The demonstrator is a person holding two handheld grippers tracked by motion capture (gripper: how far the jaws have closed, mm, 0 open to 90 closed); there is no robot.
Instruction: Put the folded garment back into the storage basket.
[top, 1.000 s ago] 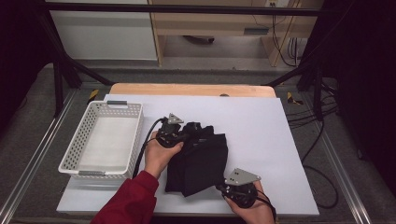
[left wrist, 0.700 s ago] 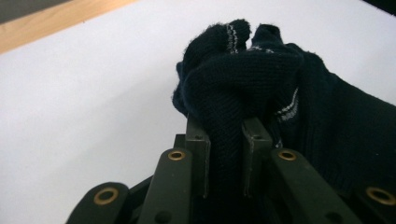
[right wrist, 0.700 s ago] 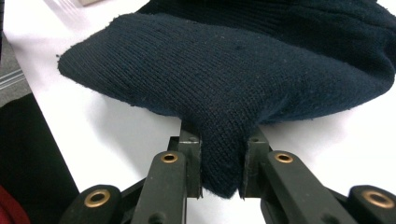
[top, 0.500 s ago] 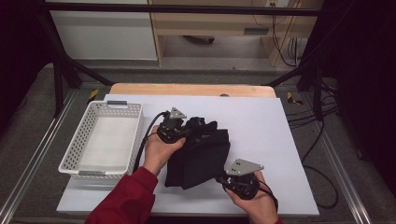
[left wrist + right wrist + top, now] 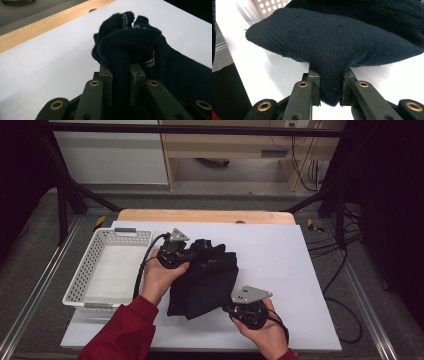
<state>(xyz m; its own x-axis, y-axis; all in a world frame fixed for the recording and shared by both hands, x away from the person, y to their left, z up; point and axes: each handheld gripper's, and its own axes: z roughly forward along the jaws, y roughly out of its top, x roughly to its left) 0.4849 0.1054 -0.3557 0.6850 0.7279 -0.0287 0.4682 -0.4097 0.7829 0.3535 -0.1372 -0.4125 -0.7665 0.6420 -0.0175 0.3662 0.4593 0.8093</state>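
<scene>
A dark navy knitted garment [image 5: 205, 282] lies folded on the white table [image 5: 280, 255], lifted at two ends. My left gripper [image 5: 192, 255] is shut on a bunched far edge of the garment [image 5: 125, 45], the knit pinched between its pads. My right gripper [image 5: 231, 309] is shut on the near corner of the garment [image 5: 332, 57], a fold of knit squeezed between its black jaws. A hand in a red sleeve [image 5: 125, 330] holds the left gripper.
A white perforated basket [image 5: 85, 277] stands empty at the table's left side. A wooden strip [image 5: 200, 216] runs along the far edge. Bare white table lies to the right of the garment. Cables [image 5: 345, 285] trail on the floor at the right.
Both grippers have risen with the garment, which now hangs higher off the table between them. The right hand has moved up and slightly inward.
</scene>
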